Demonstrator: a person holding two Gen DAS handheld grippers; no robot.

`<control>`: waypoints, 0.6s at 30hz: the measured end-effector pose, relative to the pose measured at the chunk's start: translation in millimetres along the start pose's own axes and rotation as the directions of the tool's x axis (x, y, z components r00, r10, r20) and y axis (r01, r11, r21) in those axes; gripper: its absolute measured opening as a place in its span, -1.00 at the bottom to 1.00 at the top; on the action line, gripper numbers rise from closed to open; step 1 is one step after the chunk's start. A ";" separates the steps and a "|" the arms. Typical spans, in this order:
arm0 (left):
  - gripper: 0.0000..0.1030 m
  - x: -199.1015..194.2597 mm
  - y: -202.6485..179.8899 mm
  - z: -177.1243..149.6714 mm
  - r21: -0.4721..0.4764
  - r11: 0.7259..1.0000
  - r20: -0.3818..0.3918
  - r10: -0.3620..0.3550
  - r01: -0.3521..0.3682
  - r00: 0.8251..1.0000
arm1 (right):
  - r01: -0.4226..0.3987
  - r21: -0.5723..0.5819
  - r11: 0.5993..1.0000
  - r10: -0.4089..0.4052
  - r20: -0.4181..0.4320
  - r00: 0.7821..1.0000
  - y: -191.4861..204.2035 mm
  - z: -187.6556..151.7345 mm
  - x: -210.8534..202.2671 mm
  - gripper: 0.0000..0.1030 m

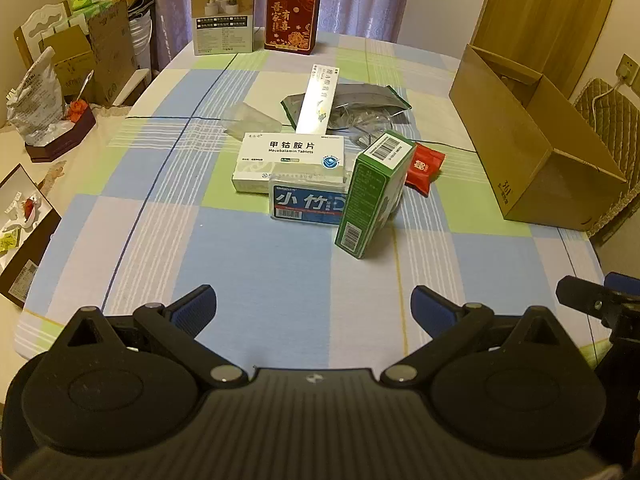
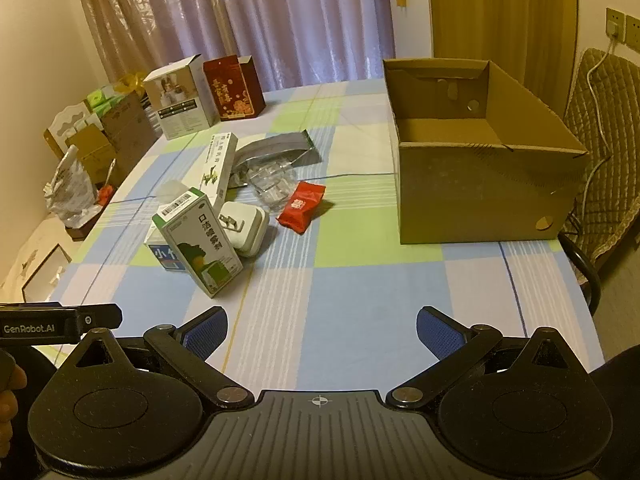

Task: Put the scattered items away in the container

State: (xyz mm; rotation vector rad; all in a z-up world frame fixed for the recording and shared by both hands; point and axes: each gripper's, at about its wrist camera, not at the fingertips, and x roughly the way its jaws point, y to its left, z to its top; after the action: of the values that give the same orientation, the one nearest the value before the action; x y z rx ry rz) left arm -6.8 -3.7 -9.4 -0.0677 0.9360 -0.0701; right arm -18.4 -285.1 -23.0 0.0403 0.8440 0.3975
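Scattered items lie mid-table: a green box (image 1: 372, 196) (image 2: 198, 240) leaning upright, a white tablets box (image 1: 290, 162), a blue pack (image 1: 306, 204) (image 2: 162, 256), a red packet (image 1: 426, 166) (image 2: 302, 208), a long white box (image 1: 320, 98) (image 2: 218, 168), a silver pouch (image 1: 372, 98) (image 2: 276, 148) and a white charger (image 2: 246, 224). The open cardboard box (image 1: 532, 140) (image 2: 480, 196) stands at the table's right, nothing visible inside. My left gripper (image 1: 312, 300) hovers open and empty near the front edge, short of the items. My right gripper (image 2: 320, 320) is open too, holding nothing.
A white product box (image 1: 224, 12) and a dark red box (image 1: 292, 18) stand at the table's far end before the curtain. Cartons and bags crowd a side surface (image 1: 60, 80) to the left. A padded chair (image 2: 604, 152) sits behind the cardboard box.
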 end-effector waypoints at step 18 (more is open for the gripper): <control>0.97 -1.7 1.4 2.5 -0.003 1.000 0.006 -0.003 0.003 1.000 | -0.009 -0.022 1.000 0.009 0.009 1.000 5.3 2.6 -2.7 1.00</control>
State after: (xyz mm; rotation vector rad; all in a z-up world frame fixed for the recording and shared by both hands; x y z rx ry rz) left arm -5.8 -2.1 -6.7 -0.0715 0.9305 -0.0713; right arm -19.9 -280.9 -18.3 0.0258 0.8302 0.4148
